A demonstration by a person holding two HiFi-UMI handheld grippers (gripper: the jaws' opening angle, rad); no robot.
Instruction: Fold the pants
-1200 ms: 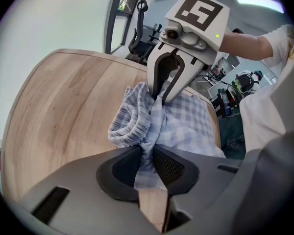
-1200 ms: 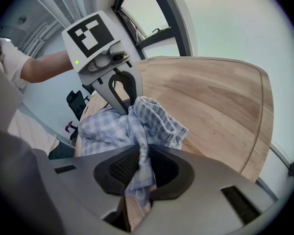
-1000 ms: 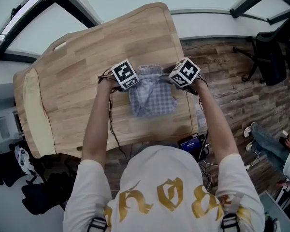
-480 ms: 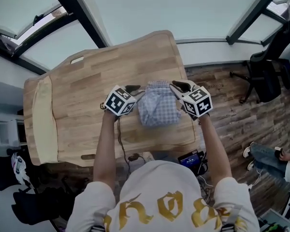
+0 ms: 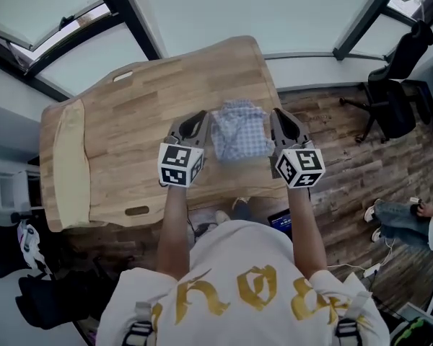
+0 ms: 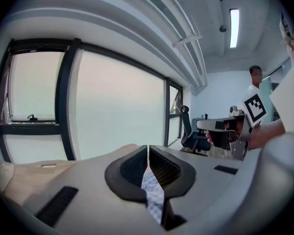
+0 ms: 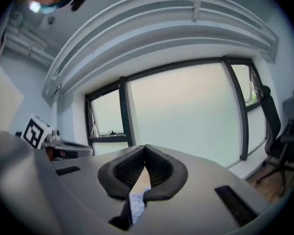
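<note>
Now: pants [image 5: 238, 130], folded small, lie on the table [image 5: 130, 121], near right, between your grippers. Left gripper [image 5: 193, 126], right gripper [image 5: 286, 128]: lifted clear since a second ago, jaws just closed together, empty. Fold likely done.

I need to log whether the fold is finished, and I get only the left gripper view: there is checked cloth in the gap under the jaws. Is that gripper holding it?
Observer: No. In the head view the pants lie as a compact folded square on the table, with the left gripper at their left side; its jaws have just been closing, on nothing.
Operator: And the right gripper?
Observer: The right gripper is shut too; its jaws have just been closing, nothing pinched between them.
Operator: Where on the table are the pants?
Observer: Near its right edge, between the two grippers.
</note>
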